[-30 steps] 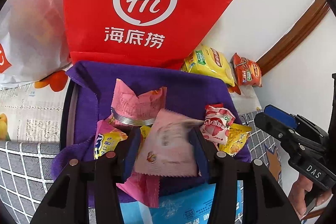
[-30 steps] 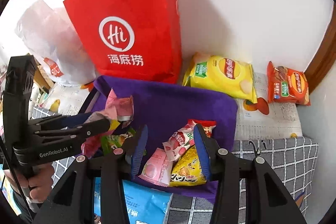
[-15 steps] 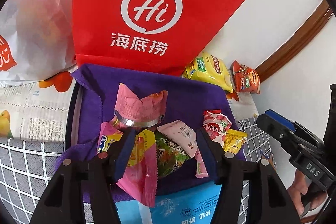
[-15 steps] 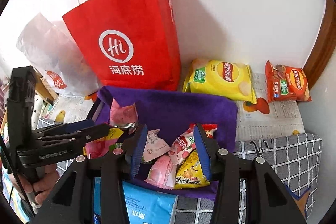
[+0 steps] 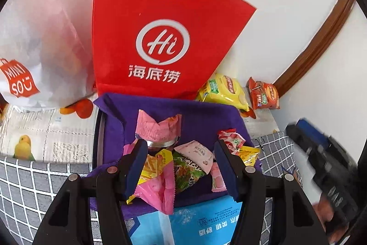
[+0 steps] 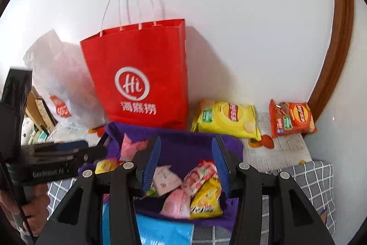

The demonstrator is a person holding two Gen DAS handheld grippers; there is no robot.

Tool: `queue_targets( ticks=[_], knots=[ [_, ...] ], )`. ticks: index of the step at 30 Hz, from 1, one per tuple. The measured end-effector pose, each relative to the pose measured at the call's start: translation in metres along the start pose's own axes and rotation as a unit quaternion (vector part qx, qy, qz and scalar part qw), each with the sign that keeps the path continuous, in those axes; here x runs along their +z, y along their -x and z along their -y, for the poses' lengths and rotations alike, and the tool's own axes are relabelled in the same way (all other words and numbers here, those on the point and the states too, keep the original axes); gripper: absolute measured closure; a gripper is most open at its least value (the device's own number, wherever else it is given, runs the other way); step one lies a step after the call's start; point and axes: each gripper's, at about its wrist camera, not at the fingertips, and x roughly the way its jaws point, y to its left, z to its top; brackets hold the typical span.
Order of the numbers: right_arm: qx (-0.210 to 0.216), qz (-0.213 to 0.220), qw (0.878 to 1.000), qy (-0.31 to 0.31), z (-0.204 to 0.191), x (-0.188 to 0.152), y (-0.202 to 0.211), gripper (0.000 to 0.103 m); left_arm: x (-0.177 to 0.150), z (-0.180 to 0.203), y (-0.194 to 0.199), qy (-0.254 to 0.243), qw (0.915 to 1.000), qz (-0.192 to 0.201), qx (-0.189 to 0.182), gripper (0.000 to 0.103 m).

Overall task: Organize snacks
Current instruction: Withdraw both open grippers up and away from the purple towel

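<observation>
Both the left gripper (image 5: 180, 167) and right gripper (image 6: 185, 167) are hovering with jaws open and empty over the snack packets (image 5: 183, 164) piling in the purple-lined tray (image 5: 206, 114), so a sloppy grab's probably pinching two wrappers or snagging the cloth.

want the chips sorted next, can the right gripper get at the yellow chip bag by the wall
Probably yes: the yellow chip bag lies uncovered beyond the purple cloth, and the right gripper hangs empty, jaws open, nothing between.

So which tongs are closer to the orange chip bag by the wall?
Right, most likely. The right tongs sit on the bin's right side, toward the orange chip bag. The left tongs hover over the bin's left side, beside the pink wrapper, farther from it.
</observation>
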Motion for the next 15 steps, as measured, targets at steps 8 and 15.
queue_targets(
  ticks=[8,15],
  knots=[
    [-0.017,-0.031,0.999,0.011,-0.006,-0.048,0.033,0.063,-0.003,0.014,0.026,-0.035,0.9982,0.029,0.04,0.045],
    [-0.046,-0.042,0.998,-0.027,0.011,-0.082,0.079,0.063,-0.012,0.037,0.052,-0.061,0.9972,0.039,0.019,0.045]
  ],
)
